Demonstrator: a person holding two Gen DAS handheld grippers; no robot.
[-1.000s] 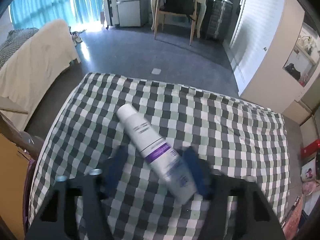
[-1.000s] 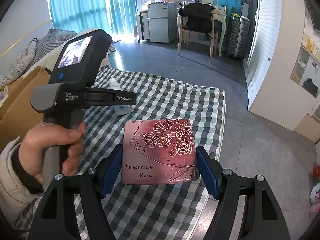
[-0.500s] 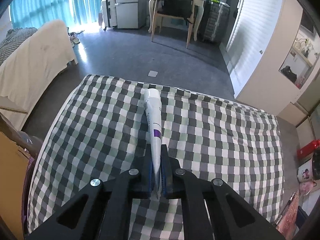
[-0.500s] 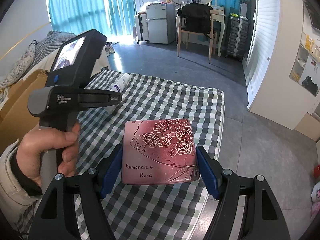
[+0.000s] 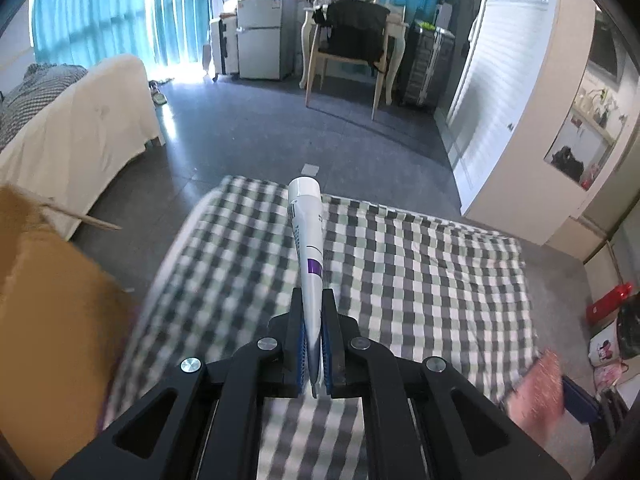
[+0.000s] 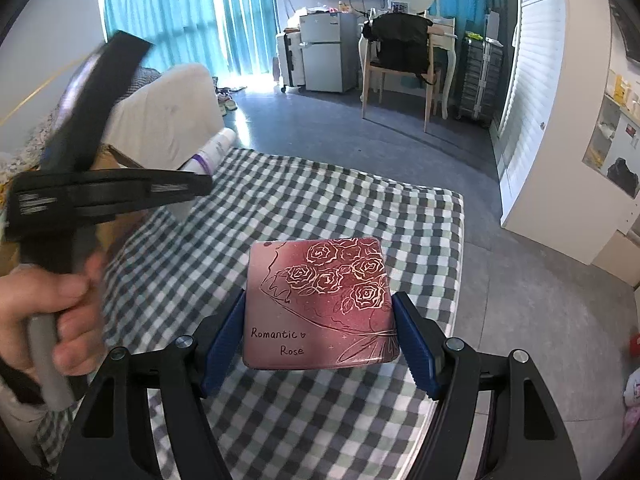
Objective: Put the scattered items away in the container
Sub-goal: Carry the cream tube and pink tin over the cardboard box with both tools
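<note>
Tube [image 5: 307,240] of white cream with a purple band is pinched by its flat tail end between the closed fingers of the left gripper [image 5: 313,350], its long axis running straight out along them, cap pointing far, clear above the checkered bed [image 5: 420,272]. In this left wrist view the brown cardboard box [image 5: 48,308], which I take for the container, sits near and to the left of the tube, beside the bed's left edge; so the coming move looks to turn on swinging the tube leftward over that box, and the left hand is plainly the nearer one. Against the picture of a second ago, the fingers then stood apart around a tube lying aslant on the cover; now it is clamped, lifted and aligned with them, and the box has come into view. At the near right a blurred pink shape [image 5: 536,392] shows. In the right wrist view, the right gripper [image 6: 320,332] holds a pink rose-printed tin [image 6: 320,304] across its width, pads [image 6: 224,336] pressed on both sides, above the bed's near end, unchanged from before. To its left a hand [image 6: 44,320] carries the other gripper, blurred, with the tube [image 6: 212,152] poking far-left toward the box corner [image 6: 116,158].
</note>
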